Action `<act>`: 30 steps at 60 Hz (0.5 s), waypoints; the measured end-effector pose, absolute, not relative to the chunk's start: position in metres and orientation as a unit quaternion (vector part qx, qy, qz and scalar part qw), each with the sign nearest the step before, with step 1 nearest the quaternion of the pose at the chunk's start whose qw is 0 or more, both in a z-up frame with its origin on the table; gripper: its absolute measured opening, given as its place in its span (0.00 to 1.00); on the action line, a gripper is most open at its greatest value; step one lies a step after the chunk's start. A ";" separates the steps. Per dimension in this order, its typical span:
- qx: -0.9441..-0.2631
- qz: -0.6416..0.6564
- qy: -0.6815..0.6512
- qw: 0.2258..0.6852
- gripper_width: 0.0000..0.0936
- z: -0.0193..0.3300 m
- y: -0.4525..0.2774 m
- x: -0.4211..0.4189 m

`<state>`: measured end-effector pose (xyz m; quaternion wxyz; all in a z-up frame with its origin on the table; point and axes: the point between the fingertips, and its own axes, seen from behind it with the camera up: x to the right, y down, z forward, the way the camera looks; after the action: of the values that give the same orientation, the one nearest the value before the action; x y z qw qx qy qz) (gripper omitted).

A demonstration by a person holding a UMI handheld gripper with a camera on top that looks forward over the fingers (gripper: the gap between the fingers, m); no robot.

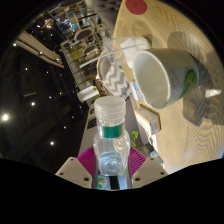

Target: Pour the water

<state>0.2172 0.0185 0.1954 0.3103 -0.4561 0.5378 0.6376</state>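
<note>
**Gripping a tilted water bottle beside a pale cup**

Holding a clear plastic bottle between my gripper's two fingers, I see both magenta pads pressed against its lower body, one at each side. The bottle is cylindrical and see-through, with a white screw cap on top and a green label band around its upper half; its ribbed lower part glints between the pads.

Just beyond the bottle sits a cup, smooth and glossy like ceramic, with a round open mouth turned toward me and a faint leafy print on its outer wall. It rests on a light wood-grain table, which appears steeply slanted in my view. Behind the cup I make out a container with a grey zigzag pattern. Farther back, cluttered shelves or desks stand under small ceiling lights; I cannot tell their details.
</note>
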 end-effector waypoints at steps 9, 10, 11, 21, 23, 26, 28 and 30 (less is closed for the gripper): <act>-0.427 0.655 0.557 0.280 0.42 0.185 0.018 0.226; -0.427 0.656 0.557 0.277 0.42 0.185 0.006 0.230; -0.433 0.652 0.557 0.278 0.42 0.185 0.018 0.225; -0.523 0.613 0.506 0.309 0.42 0.193 0.012 0.225; -0.554 0.593 0.484 0.326 0.42 0.196 0.009 0.228; -0.597 0.561 0.445 0.361 0.42 0.208 -0.006 0.236; -0.624 0.535 0.418 0.386 0.42 0.216 -0.013 0.248; -0.652 0.504 0.388 0.413 0.42 0.218 0.007 0.254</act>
<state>0.2542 0.0068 0.2175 0.4134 -0.6521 0.3875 0.5036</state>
